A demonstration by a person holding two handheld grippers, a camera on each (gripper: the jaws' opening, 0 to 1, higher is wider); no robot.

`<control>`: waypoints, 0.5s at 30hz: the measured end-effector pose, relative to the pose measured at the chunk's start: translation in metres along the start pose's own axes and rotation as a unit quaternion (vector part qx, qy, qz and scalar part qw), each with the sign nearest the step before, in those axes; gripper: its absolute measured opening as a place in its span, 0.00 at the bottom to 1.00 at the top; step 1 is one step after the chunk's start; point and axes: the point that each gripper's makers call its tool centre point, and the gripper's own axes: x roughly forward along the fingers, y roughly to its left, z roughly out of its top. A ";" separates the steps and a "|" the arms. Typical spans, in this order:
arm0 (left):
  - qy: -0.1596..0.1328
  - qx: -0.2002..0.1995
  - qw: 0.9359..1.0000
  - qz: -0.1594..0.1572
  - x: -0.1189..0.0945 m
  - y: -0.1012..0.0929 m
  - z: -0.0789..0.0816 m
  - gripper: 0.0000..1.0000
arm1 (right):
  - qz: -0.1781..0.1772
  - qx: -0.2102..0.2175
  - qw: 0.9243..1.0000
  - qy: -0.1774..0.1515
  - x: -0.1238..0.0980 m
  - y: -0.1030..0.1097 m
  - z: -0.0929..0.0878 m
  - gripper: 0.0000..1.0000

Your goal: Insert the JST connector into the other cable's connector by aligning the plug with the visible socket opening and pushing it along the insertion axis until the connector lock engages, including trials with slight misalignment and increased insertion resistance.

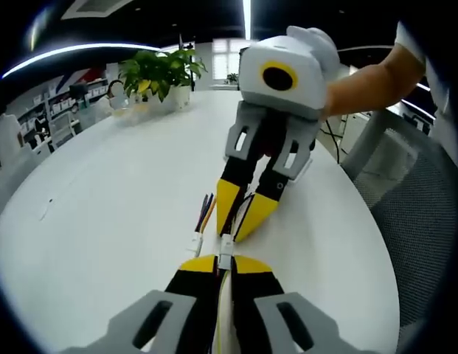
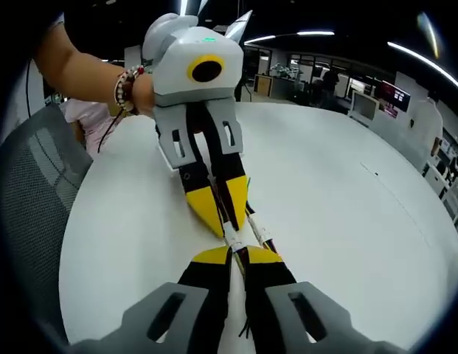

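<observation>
Both grippers meet nose to nose low over the white tabletop (image 1: 103,199), and the action sits right between their yellow tips. In the left gripper view, the left gripper (image 1: 217,264) rises from the bottom with its jaws closed together on a pale cable, and a small white connector (image 1: 226,242) pokes out just beyond the tips. Directly ahead, the right gripper (image 1: 243,217) comes down from the upper right, a person's forearm (image 1: 369,81) behind it, its jaws pinched on the other cable with dark wires between them. A second white connector (image 1: 195,243) lies just to the left of the first, with a bundle of coloured wires (image 1: 206,210) running away from it across the tabletop.

Switch to the right gripper view: the right gripper (image 2: 240,256) has its jaws clamped on dark wires, and the left gripper (image 2: 225,214) points straight down at it, held by a hand wearing a bead bracelet (image 2: 124,87). A white connector (image 2: 240,237) sits in the narrow space where the two sets of tips almost touch; whether plug and socket are fully mated cannot be told from here.

A potted plant (image 1: 161,74) stands at the far edge of the tabletop, and a mesh chair (image 1: 417,206) sits alongside.
</observation>
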 end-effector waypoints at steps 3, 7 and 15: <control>0.000 -0.005 1.000 0.006 0.000 0.004 -0.001 0.01 | -0.002 0.008 1.000 -0.002 0.002 -0.002 0.000 0.03; 0.001 -0.018 1.000 0.009 0.001 0.007 -0.004 0.04 | -0.002 0.008 1.000 -0.001 0.003 -0.003 -0.003 0.04; 0.000 -0.031 0.999 0.011 -0.001 0.005 -0.005 0.06 | -0.010 0.023 1.000 -0.004 0.003 -0.005 -0.004 0.04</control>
